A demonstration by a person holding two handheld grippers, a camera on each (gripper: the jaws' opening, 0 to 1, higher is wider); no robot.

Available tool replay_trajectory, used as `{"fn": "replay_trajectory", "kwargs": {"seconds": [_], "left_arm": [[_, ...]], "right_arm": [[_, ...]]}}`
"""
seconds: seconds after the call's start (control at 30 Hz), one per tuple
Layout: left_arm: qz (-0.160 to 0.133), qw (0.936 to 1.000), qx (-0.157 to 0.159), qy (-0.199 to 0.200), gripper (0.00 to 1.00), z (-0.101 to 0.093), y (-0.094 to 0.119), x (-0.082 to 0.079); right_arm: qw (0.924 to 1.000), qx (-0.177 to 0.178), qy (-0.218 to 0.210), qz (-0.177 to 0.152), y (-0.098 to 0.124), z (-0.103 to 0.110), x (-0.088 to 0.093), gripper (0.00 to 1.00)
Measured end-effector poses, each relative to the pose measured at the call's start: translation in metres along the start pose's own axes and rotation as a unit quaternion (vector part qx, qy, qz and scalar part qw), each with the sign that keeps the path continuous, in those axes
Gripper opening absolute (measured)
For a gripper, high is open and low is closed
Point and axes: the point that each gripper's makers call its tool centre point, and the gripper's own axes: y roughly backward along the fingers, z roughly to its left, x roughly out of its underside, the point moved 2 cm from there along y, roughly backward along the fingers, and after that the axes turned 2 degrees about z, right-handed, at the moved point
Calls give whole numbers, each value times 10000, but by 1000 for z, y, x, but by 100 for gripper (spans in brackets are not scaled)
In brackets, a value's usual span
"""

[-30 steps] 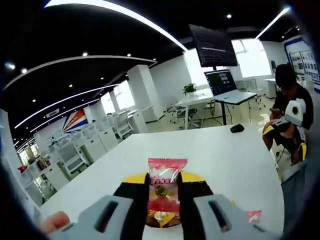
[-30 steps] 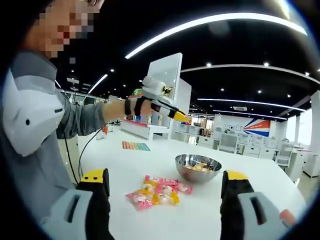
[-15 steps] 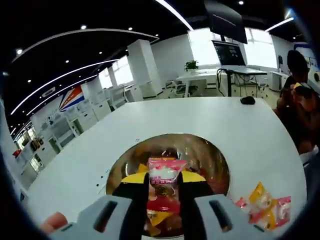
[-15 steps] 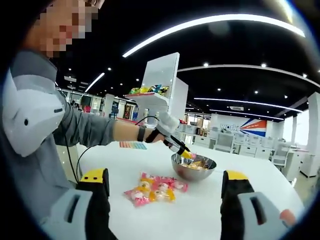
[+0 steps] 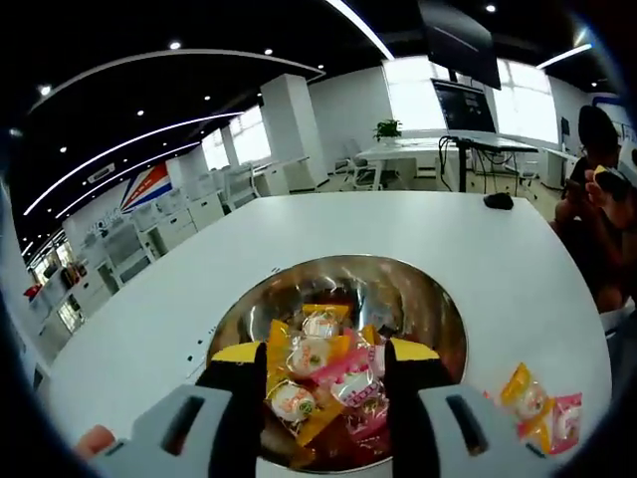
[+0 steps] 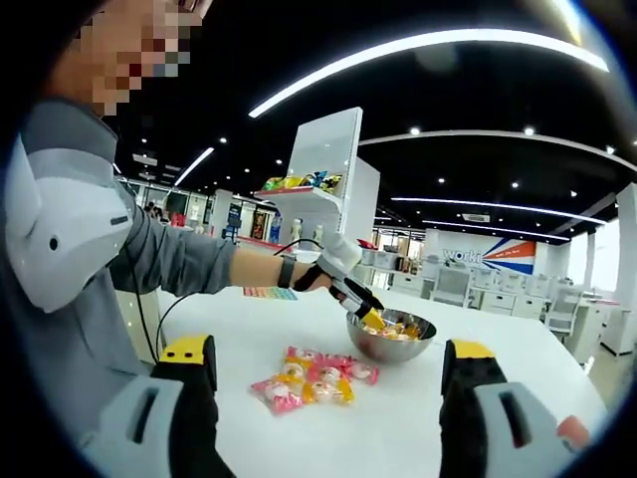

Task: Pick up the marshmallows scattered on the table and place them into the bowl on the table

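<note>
A steel bowl (image 5: 423, 294) holding several wrapped marshmallows (image 5: 304, 357) lies just below my left gripper (image 5: 326, 354), whose jaws stand open over it with nothing pinched between them. More wrapped marshmallows (image 5: 539, 408) lie on the white table to the bowl's right. In the right gripper view the same bowl (image 6: 390, 345) sits mid-table with the left gripper (image 6: 370, 317) dipped over its rim, held by a person's hand. A small pile of pink and yellow marshmallows (image 6: 315, 378) lies in front of the bowl. My right gripper (image 6: 327, 351) hangs open above the table, short of the pile.
A small black object (image 5: 498, 200) lies far across the white table (image 5: 398, 229). A person (image 5: 597, 189) sits beyond its right edge. A colourful flat pad (image 6: 271, 292) lies on the table behind the bowl. The sleeve (image 6: 169, 261) reaches in from the left.
My left gripper has opened over the bowl, and the pink-wrapped marshmallow it held now lies among the others in the bowl. The right gripper has stayed open and nearly still.
</note>
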Motion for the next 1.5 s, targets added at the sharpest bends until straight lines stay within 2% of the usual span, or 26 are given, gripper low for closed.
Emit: {"fn": "replay_trajectory", "kwargs": {"seconds": [0.03,0.1,0.13,0.23,0.6,0.73,0.77,0.9,1.0,1.03,1.17,1.2,1.27,1.37,1.5], "left_arm": [[-129,9999,-27,74,62,2,0,-4],[-487,9986,-151,142,87,6,2,-15],[-580,9980,-179,169,95,7,4,-19],[-644,9971,-335,207,95,12,8,-24],[-601,9976,-252,233,95,7,14,-21],[-663,9974,-219,196,95,-4,25,-27],[-772,9968,-209,80,95,-10,32,-35],[-911,9956,-208,-53,95,-30,64,-55],[-1284,9916,-141,-58,95,-42,93,-73],[-1445,9893,-180,-71,95,-45,106,-79],[-1737,9845,-233,-51,95,-57,158,-90],[-1773,9837,-260,-136,95,-61,171,-89],[-1764,9811,-615,-497,95,-66,200,-83],[-1754,9782,-791,-778,95,-86,234,-69],[-1555,9799,-772,-980,95,-115,256,-51]], "right_arm": [[10000,-1,3,14,0,0,1,88],[10000,0,20,43,0,0,2,88],[10000,1,34,53,0,1,2,88],[10000,14,58,42,0,0,1,88],[10000,10,54,60,0,2,1,88],[10000,27,59,63,1,1,2,88],[10000,29,65,65,1,1,2,88],[10000,54,51,52,1,0,2,88],[9999,76,39,57,0,-2,4,88],[9999,76,31,62,-1,-2,5,88],[10000,23,-3,34,-4,0,5,88],[10000,18,-2,33,-5,0,5,88],[10000,-18,-6,22,-6,1,6,88],[10000,-49,-18,33,-9,1,8,88],[9999,-92,-45,79,-15,1,11,88]]}}
